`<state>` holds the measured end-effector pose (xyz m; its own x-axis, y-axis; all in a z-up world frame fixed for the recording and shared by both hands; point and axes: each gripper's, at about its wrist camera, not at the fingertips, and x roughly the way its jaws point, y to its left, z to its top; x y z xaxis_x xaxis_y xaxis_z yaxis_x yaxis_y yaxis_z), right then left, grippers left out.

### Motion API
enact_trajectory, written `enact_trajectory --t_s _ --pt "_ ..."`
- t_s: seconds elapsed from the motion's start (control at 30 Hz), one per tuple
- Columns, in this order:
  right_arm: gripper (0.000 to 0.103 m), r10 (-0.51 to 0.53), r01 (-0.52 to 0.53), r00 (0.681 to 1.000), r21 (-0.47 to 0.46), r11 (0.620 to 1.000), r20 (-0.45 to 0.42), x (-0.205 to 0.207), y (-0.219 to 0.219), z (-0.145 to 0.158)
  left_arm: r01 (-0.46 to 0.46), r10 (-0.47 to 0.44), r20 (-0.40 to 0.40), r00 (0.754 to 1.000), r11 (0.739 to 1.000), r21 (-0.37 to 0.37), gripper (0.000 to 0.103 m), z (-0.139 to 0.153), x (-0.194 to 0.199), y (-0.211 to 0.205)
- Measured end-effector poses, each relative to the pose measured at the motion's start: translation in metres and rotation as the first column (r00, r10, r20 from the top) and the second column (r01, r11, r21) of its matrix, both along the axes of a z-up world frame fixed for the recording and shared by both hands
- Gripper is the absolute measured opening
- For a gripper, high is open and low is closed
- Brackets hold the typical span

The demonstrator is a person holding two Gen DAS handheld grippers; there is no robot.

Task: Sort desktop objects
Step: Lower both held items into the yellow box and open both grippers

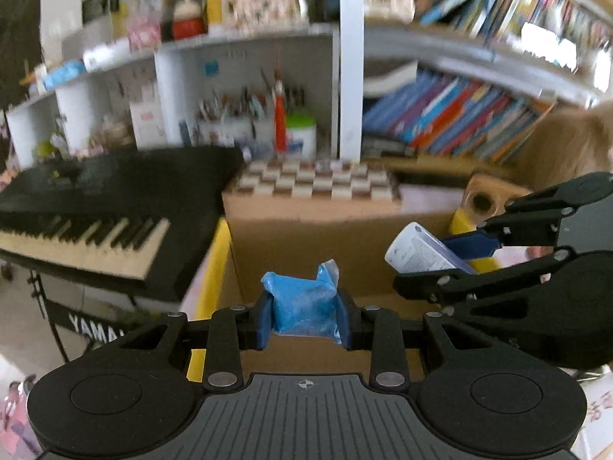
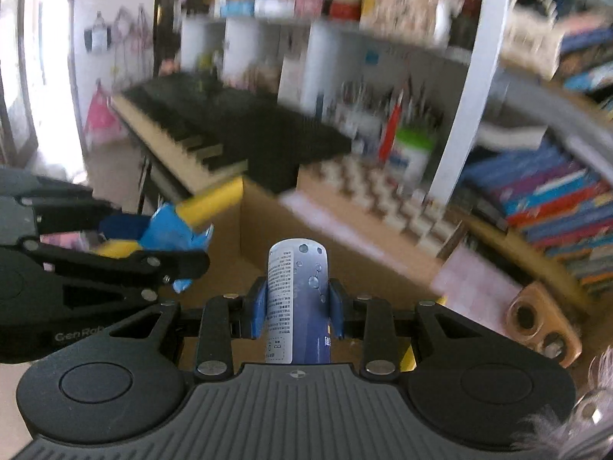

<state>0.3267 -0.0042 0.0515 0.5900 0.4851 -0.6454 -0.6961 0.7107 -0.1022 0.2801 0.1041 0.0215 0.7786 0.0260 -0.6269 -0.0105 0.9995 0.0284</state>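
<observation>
Left wrist view: left tool (image 1: 305,318) clamped on a crumpled blue packet (image 1: 302,304), held above an open cardboard box (image 1: 306,230); right tool (image 1: 456,264) alongside, gripping a white-and-blue tube (image 1: 417,253).

Right wrist view: right tool (image 2: 297,316) closed around the tube (image 2: 297,299), over the same box (image 2: 268,222); keyboard (image 2: 214,130) behind.

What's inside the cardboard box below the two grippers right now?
Only bare brown walls and floor of the cardboard box show. The left gripper, blue packet and white-and-blue tube cover part of the bottom.
</observation>
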Motion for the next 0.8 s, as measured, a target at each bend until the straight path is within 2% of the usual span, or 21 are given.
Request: enact_trajectory --t_s 0.2,0.4,0.47,0.7,0.8 --pt "0.03 0.047 -0.063 0.994 -0.162 0.985 -0.099 0.037 0.014 -0.038 0.06 -0.047 -0.165 0.985 0.995 0.079 0.031 -0.026 0.037 -0.012" --pt "0.03 0.082 -0.128 0.98 -0.254 0.959 -0.183 0.053 0.024 -0.062 0.083 -0.058 -0.242 0.969 0.992 0.096 0.032 -0.036 0.048 -0.014" --pt "0.03 0.099 -0.145 0.979 -0.27 0.952 -0.179 0.053 0.026 -0.063 0.082 -0.054 -0.274 0.96 0.992 0.092 0.032 -0.038 0.05 -0.013" --pt "0.031 0.09 -0.14 0.977 -0.265 0.954 -0.193 0.057 0.025 -0.065 0.068 -0.041 -0.266 0.963 0.993 0.097 0.034 -0.037 0.053 -0.012" --pt "0.032 0.077 -0.115 0.984 -0.248 0.962 -0.16 0.055 0.023 -0.061 0.037 -0.014 -0.243 0.97 0.995 0.09 0.041 -0.035 0.05 -0.009"
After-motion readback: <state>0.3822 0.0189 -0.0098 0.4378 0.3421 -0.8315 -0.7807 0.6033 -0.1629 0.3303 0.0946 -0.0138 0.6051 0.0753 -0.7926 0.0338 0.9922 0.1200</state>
